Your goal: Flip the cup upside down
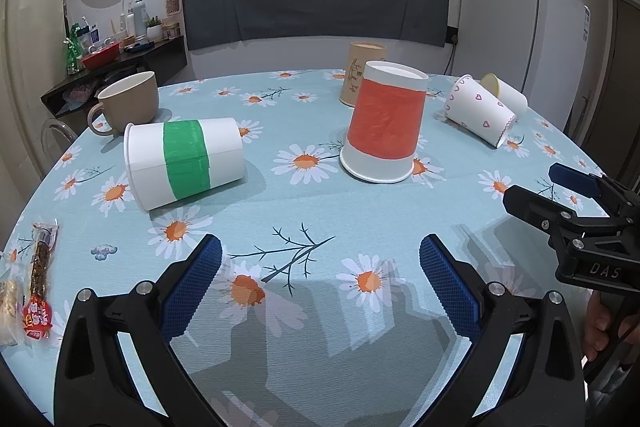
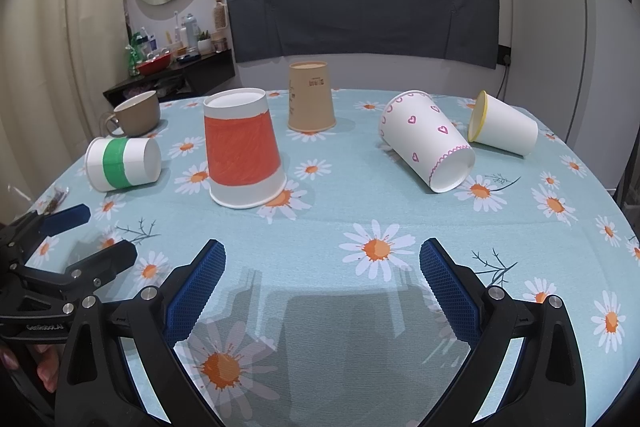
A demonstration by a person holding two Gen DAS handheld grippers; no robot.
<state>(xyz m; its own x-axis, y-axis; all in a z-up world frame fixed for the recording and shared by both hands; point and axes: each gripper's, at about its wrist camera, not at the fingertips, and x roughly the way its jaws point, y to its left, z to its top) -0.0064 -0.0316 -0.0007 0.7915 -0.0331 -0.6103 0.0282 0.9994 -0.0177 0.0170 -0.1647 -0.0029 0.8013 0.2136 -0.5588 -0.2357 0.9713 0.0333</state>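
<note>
Blue ribbed pads frame my view: my left hand-held gripper [image 1: 320,267] is spread wide over the near edge of the bench [image 1: 304,359], holding nothing. My right hand-held gripper [image 2: 322,267] is likewise wide and empty, hovering above the daisy-print cloth beside the left one.

Beyond them, toward the middle of the bench, the orange-banded cup [image 2: 242,153] stands mouth down, its rim on the cloth and its base up. Toward the left edge the green-banded cup [image 1: 184,161] lies on its side, base pointing toward the orange one, well apart from it. Behind it, near the far left edge, a beige mug [image 1: 128,103] stands upright with its handle to the left.

Behind the orange-banded cup, near the far edge, a brown paper cup [image 2: 311,97] also stands mouth down. Toward the right side a heart-print cup [image 2: 428,141] lies on its side, base toward me, and just beyond it a yellow-rimmed cup [image 2: 504,125] lies on its side too, close to the far right edge.

At the near left edge a packaged snack [image 1: 40,275] rests on the cloth.
</note>
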